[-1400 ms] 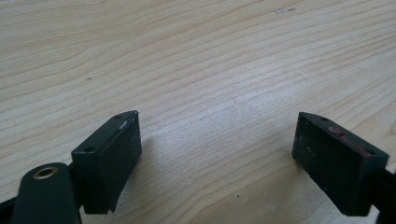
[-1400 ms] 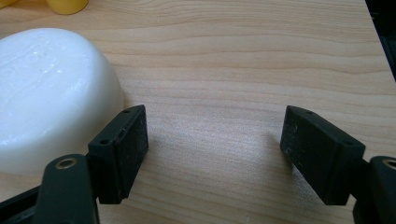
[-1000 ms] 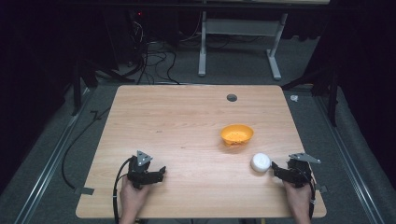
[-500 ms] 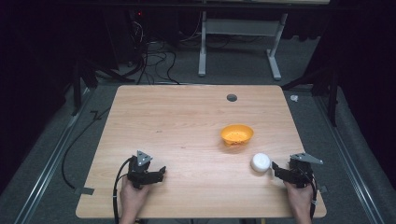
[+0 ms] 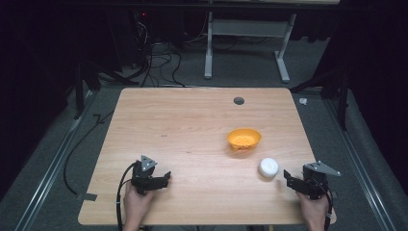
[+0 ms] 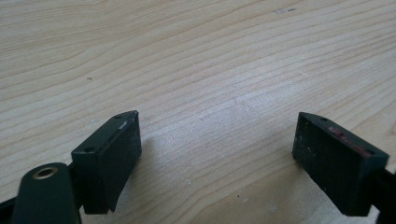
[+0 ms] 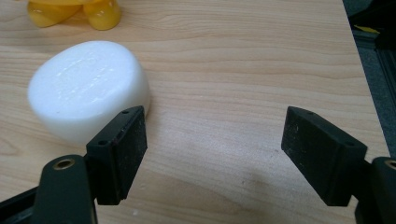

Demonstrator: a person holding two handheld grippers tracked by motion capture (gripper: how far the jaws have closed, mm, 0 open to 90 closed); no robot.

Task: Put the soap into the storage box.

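An orange bowl [image 5: 244, 138] sits right of the table's middle, and its yellow-orange base [image 7: 70, 11] shows at the top left of the right gripper view. A white round puck [image 5: 268, 167] lies just in front of the bowl; the same white puck [image 7: 88, 88] rests left of my right gripper's left jaw. My right gripper [image 5: 288, 175] is open near the front right edge, with nothing between its jaws [image 7: 212, 154]. My left gripper [image 5: 166, 177] is open at the front left, over bare wood [image 6: 217, 158].
The wooden table [image 5: 183, 120] has a round cable hole [image 5: 238, 100] near its far edge. The table's right edge [image 7: 355, 60] lies close beside my right gripper. A white desk frame [image 5: 245, 29] and cables lie on the floor beyond.
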